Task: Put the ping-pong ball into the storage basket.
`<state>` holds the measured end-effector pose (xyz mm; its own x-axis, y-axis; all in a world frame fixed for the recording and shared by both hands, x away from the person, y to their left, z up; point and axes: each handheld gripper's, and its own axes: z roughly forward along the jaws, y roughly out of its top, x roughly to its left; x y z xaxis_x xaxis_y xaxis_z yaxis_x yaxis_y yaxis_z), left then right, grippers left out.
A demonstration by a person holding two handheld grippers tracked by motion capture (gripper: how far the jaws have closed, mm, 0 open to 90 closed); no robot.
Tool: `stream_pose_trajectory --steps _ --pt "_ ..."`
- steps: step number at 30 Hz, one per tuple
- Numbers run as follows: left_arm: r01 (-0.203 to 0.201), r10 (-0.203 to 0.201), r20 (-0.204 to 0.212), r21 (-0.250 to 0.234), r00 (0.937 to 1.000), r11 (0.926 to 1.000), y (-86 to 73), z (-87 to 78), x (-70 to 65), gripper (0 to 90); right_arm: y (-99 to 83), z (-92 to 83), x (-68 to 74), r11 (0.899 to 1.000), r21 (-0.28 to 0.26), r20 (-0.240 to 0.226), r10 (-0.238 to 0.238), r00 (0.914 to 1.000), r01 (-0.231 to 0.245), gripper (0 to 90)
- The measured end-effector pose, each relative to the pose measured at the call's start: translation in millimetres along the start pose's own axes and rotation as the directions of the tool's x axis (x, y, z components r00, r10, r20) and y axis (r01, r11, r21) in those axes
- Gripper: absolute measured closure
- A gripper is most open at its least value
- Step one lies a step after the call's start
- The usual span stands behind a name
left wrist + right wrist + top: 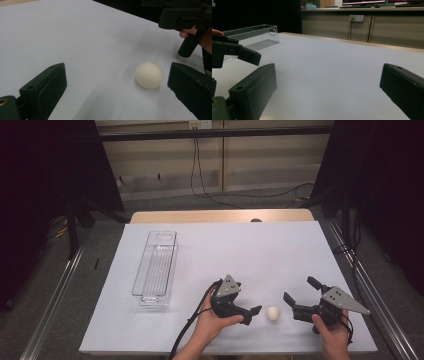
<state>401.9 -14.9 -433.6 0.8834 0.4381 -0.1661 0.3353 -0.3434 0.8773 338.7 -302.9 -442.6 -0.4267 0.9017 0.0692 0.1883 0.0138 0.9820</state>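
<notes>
A white egg-shaped ball lies on the white table near its front edge, between my two grippers. My left gripper is just left of it, open and pointing right. In the left gripper view the ball rests between the spread jaws of the left gripper, close to the right-hand jaw and apart from it. To the ball's right, my right gripper is open with nothing between its jaws. The right gripper view looks over bare table, with the right gripper wide open and the left gripper at the left.
A clear, empty plastic bin stands lengthwise on the left half of the table, also seen as the bin in the right gripper view. The white table top ends in a wooden strip at the back. Metal rails run along both sides.
</notes>
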Motion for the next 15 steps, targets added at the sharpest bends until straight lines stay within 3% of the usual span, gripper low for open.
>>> stream_pose_trajectory --steps 15 --pt "-0.012 0.013 -0.011 0.045 0.9999 0.9989 4.1 8.2 -5.7 2.4 -0.4 0.8 -0.1 1.0 0.005 -0.001 -0.006 1.0 0.006 0.5"
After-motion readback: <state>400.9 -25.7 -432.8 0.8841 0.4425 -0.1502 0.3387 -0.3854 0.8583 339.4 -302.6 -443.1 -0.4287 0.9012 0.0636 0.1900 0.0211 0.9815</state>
